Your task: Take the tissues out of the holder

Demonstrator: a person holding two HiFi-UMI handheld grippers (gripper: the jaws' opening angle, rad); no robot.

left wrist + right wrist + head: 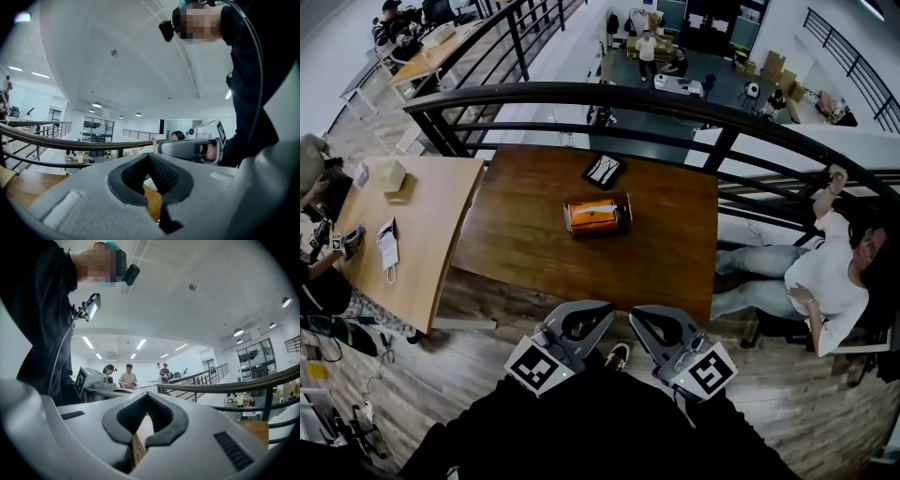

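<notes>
Progress: by the look of things, not yet begun; nothing lifted, nothing touched.
Tissues: orange-topped pack of tissues, lying flat inside the brown wooden box-shaped holder, filling the open top.
Holder location: near the middle of the dark brown wooden table, upright, with a small black flat card-like object just beyond it toward the black metal railing.
Left gripper: grey two-jaw tongs, closed tip to tip; in the left gripper view only the oval gap behind the ribbed black pads is left, with nothing in it. Holding nothing, touching nothing.
Right gripper: same grey build, likewise closed at the tips in the right gripper view; between the pads only table edge and floor seen beyond. Empty, in contact with nothing.
Position of both: side by side, close to the person's body, at the near edge of the table and well apart from the holder; pointed roughly level.
Left to do: all of it, on this judgement. Reach across to the holder, open one pair of jaws, pinch the tissues and draw them up and out, probably steadying the holder with the other.
Surroundings: pale wooden table to the left, seated person in a white top to the right, neither in the way.
</notes>
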